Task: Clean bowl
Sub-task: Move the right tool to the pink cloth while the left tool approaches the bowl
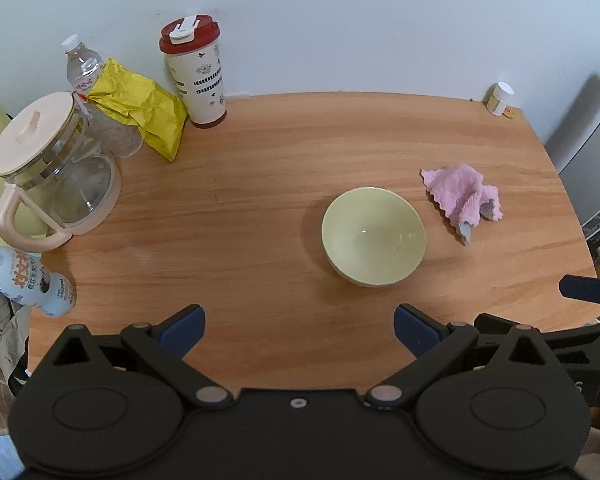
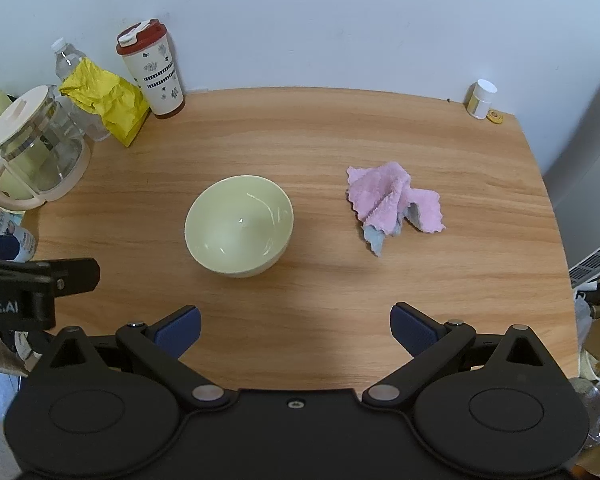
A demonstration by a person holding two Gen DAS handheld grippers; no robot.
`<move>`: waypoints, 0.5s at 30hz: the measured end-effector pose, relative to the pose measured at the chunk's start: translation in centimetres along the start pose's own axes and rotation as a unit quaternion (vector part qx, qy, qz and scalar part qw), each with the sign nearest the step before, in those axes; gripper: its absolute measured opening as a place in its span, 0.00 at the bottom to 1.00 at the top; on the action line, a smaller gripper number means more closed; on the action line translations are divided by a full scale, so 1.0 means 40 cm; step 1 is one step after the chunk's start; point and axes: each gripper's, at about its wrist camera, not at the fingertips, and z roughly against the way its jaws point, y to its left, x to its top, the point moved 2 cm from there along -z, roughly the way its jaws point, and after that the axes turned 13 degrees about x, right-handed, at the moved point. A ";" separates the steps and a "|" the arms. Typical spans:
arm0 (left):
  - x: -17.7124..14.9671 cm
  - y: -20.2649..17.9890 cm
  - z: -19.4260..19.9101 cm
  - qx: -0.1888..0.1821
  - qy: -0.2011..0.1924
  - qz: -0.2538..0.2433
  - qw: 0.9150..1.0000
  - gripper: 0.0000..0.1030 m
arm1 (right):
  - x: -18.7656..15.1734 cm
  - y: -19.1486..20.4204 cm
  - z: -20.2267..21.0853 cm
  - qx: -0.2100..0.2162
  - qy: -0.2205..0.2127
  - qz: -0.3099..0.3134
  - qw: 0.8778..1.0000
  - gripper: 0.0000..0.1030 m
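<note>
A pale green bowl [image 1: 374, 236] stands upright and empty on the wooden table [image 1: 260, 184]; it also shows in the right wrist view [image 2: 239, 226]. A crumpled pink cloth [image 1: 462, 198] lies to its right, apart from it, also seen in the right wrist view [image 2: 396, 202]. My left gripper [image 1: 299, 330] is open and empty, near the table's front edge, short of the bowl. My right gripper [image 2: 295, 330] is open and empty, near the front edge, between bowl and cloth.
At the back left stand a glass jug [image 1: 50, 168], a water bottle [image 1: 84, 66], a yellow bag [image 1: 140, 108], a red-lidded tumbler [image 1: 196, 72] and a milk bottle [image 1: 28, 276]. A small white jar [image 2: 482, 98] stands at the back right corner.
</note>
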 end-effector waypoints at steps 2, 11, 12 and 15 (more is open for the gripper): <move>-0.001 0.002 -0.001 -0.002 0.000 0.001 1.000 0.99 | 0.001 0.004 -0.002 -0.001 0.000 0.001 1.000 0.99; 0.030 0.050 0.024 -0.024 -0.045 0.022 0.998 1.00 | 0.028 -0.038 0.026 0.032 -0.041 -0.046 0.998 0.99; 0.035 0.059 0.030 -0.025 -0.056 0.030 0.998 1.00 | 0.032 -0.057 0.047 0.037 -0.075 -0.072 0.994 0.99; 0.047 0.081 0.037 -0.032 -0.071 0.058 0.995 1.00 | 0.050 -0.109 0.104 0.067 -0.150 -0.135 0.977 1.00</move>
